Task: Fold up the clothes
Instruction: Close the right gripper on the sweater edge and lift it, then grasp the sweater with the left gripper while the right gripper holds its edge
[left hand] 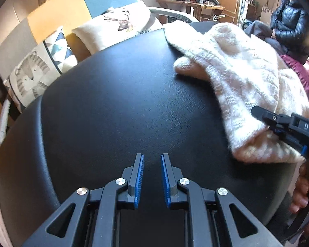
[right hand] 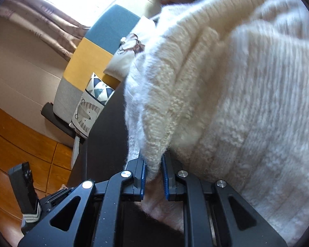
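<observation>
1. left wrist view: left gripper [left hand: 152, 177] over bare black bench [left hand: 117, 107], fingers [left hand: 139, 177] a narrow gap apart, nothing between them; probably kept free for the next grab.
2. same view: cream knitted sweater [left hand: 232, 68] lying along the right half of the bench, one end reaching the far edge, near end at the right gripper [left hand: 278, 127].
3. same view: right gripper entering from the right edge, closed on the sweater's near edge; a hand [left hand: 304, 191] on its handle below. white letters "das" legible on the gripper body, remainder cut off by the frame.
4. same view, background: sofa with deer-print cushion [left hand: 121, 26] and striped-animal cushion [left hand: 35, 72] beyond the bench; cluttered desk further back; seated person in dark puffer jacket [left hand: 288, 26] at upper right.
5. right wrist view: right gripper [right hand: 154, 177] with fingers [right hand: 143, 177] clamped on a thick folded edge of the sweater [right hand: 237, 82]; knit rising from the fingers and filling the right of the frame, seemingly held up off the bench so a fold can be carried over.
6. same view: strip of bench [right hand: 107, 135] to the left of the knit; cushions, sofa and wooden floor [right hand: 20, 144] beyond; no readable writing here.
</observation>
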`<state>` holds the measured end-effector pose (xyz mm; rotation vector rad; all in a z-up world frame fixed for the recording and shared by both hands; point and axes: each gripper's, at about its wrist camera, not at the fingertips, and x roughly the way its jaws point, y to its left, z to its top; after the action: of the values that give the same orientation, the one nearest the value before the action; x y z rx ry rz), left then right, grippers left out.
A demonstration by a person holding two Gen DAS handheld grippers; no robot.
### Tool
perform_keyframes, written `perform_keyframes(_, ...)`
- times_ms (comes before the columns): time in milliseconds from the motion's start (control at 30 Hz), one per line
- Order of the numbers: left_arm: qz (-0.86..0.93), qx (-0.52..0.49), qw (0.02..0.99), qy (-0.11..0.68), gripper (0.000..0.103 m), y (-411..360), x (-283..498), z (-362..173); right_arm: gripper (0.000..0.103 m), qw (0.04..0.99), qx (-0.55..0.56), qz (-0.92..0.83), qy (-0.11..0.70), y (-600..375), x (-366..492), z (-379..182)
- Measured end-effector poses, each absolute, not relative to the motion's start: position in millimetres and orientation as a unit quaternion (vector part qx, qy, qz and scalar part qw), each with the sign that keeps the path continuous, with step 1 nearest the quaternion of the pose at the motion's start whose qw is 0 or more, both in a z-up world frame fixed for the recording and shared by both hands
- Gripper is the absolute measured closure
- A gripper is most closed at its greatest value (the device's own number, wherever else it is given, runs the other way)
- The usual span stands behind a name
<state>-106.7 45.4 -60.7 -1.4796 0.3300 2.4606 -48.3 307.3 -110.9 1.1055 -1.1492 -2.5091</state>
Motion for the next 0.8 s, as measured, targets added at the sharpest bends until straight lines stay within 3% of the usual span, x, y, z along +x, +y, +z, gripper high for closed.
perform_keyframes(200, 0.844, -0.507, 0.145, 0.100, 0.086, 71, -126, -57, 0.089, 0.083, 0.347, -0.857, -0.371, 309, -42, -89)
perform_keyframes(433, 0.812, -0.539, 0.224, -0.001, 0.086, 95, -149, -66, 0.089, 0.084, 0.350, -0.848, -0.389, 315, -36, -96)
perform_keyframes(500, 0.800, -0.555, 0.228, -0.026, 0.081, 100, -160, -71, 0.089, 0.082, 0.350, -0.844, -0.397, 316, -34, -98)
perform_keyframes(800, 0.791, -0.553, 0.254, -0.062, 0.076, 126, -194, -73, 0.089, 0.083, 0.355, -0.837, -0.409, 321, -30, -106)
